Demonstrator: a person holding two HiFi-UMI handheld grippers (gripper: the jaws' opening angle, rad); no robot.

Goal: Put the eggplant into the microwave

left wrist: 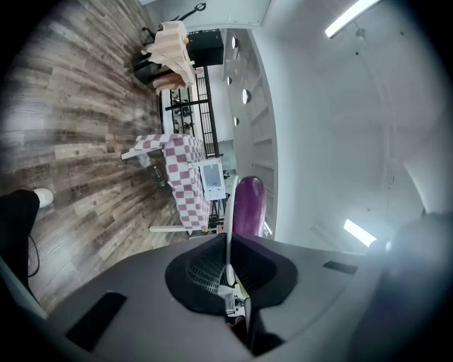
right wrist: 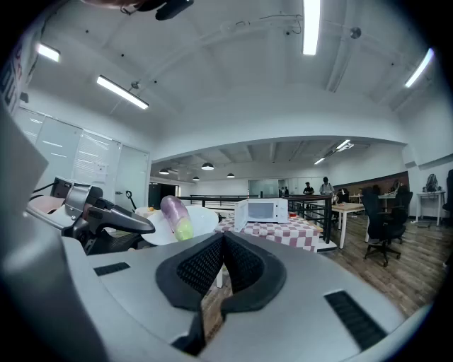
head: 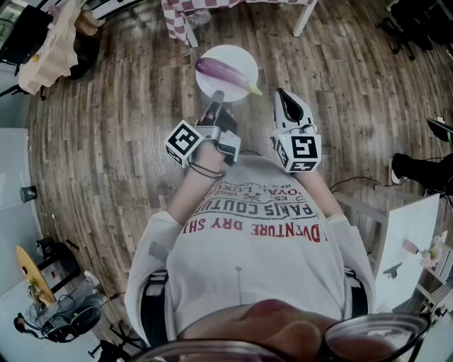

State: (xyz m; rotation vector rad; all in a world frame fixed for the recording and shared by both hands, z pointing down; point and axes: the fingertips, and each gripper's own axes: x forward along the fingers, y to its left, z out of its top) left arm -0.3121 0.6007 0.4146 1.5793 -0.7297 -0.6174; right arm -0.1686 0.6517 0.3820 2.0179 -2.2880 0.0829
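A purple eggplant (head: 223, 72) with a green stem end lies on a white plate (head: 237, 56) held in the air over the wooden floor. My left gripper (head: 214, 99) is shut on the plate's near rim; in the left gripper view the plate (left wrist: 229, 205) shows edge-on between the jaws, with the eggplant (left wrist: 248, 205) beyond it. My right gripper (head: 282, 95) hangs just right of the plate, shut, with nothing in it. In the right gripper view, a white microwave (right wrist: 262, 210) stands with its door closed on a checkered table (right wrist: 283, 230). The plate and eggplant (right wrist: 175, 215) sit left of that gripper's jaws (right wrist: 221, 237).
The checkered table (head: 212, 8) stands ahead across the wooden floor. Office chairs (right wrist: 379, 230) and another table (right wrist: 354, 212) stand to the right, with people far behind. A white cabinet (head: 410, 240) is near my right side, and clutter (head: 49, 42) sits at the far left.
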